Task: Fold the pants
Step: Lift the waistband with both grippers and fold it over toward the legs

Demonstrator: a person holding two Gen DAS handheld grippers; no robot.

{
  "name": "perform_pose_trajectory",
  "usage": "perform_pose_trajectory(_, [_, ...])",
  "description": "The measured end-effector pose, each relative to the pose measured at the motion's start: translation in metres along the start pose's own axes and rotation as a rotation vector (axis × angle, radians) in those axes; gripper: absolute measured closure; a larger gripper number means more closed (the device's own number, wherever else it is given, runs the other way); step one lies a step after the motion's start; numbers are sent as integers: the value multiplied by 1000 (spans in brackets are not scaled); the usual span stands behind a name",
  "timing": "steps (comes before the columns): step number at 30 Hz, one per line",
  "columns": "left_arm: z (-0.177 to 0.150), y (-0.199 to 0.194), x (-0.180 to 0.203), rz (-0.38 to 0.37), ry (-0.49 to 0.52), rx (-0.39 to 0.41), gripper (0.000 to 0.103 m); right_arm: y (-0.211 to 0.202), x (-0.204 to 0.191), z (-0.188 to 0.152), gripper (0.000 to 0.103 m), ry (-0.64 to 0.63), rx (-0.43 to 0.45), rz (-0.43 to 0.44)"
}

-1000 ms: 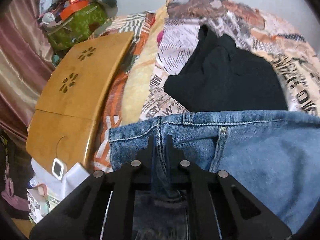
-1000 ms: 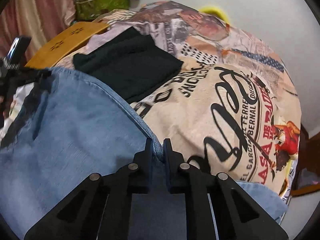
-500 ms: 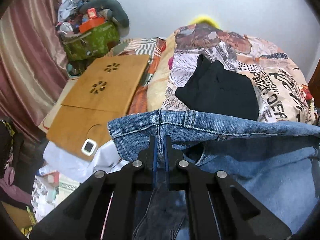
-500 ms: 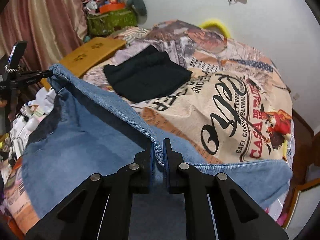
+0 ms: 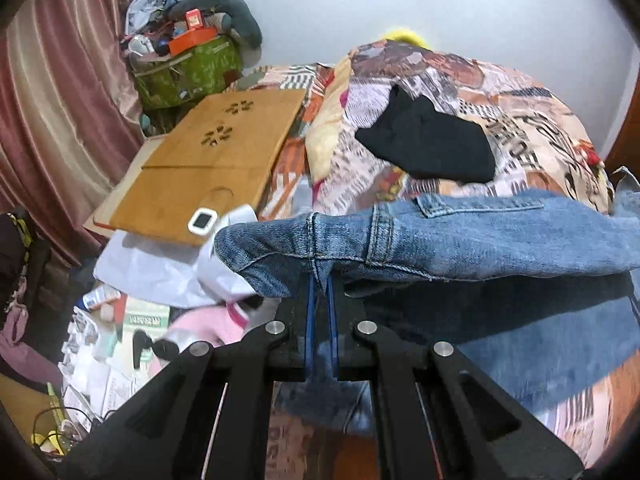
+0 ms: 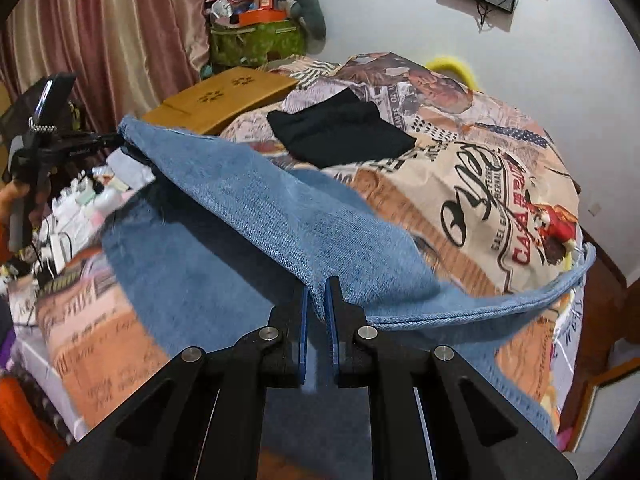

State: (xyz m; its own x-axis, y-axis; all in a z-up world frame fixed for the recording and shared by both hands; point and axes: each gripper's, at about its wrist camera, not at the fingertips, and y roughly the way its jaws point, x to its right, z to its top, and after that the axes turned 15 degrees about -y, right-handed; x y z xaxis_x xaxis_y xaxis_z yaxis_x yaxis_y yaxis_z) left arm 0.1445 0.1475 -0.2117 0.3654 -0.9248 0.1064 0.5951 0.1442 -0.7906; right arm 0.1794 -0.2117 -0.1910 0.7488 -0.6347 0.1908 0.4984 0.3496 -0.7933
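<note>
Denim jeans (image 5: pixel 460 236) in both tools

Both wrist views close over jeans (image 5: pixel 460 240), facing bed (image 6: pixel 480 184), wall; share black garment (image 5: pixel 428 144).

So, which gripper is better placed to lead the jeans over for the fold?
Probably the left gripper: it is shut on the waistband seam of the jeans, a firm corner. The right gripper pinches only a plain edge.
</note>
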Motion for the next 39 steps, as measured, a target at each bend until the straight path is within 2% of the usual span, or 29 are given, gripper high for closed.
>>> perform_pose_trajectory(7, [-23,-6,-16,-33,-10,-40,97,10,-20,-21,95,63,-51,54])
perform_pose_trajectory(9, [-27,-9,-20,-31,-12,-43,97,12,-27,-24,95,54,-60,37])
perform_pose_trajectory(12, [-27,-14,-26,-4,-17,-33,97,10,-31,-24,94,46,-68,20])
perform_pose_trajectory(16, [-19,-27,-32,-32,-52,-17,95,3,-26,-24,91,86,-65,52])
perform_pose_trajectory(19, [-8,-30,-29,-36,-72,-7,82,-3,-22,-26,91,113,-68,59])
perform_pose_trajectory(21, [1,-31,-23,-44,-80,-1,66,-9,-15,-27,88,137,-59,52])
perform_pose_trajectory(22, [5,-30,-19,-51,-81,3,62,-13,-13,-28,86,146,-54,43])
perform_pose_trajectory(24, [13,-30,-8,-68,-76,10,48,-20,-4,-30,78,169,-44,15])
perform_pose_trajectory(25, [17,-30,-3,-74,-71,13,43,-26,3,-31,70,185,-34,-4])
perform_pose_trajectory(26, [21,-30,4,-77,-65,18,32,-31,9,-34,61,200,-24,-21])
perform_pose_trajectory(27, [26,-30,12,-77,-57,28,18,-36,16,-36,58,219,-13,-42])
perform_pose_trajectory(29, [33,-30,27,-75,-45,53,4,-46,31,-43,51,264,6,-91])
perform_pose_trajectory(32, [47,-27,51,-94,-18,75,2,-58,60,-58,44,351,10,-168])
perform_pose_trajectory(39, [71,4,116,-131,47,24,2,-66,133,-112,44,587,-34,-276])
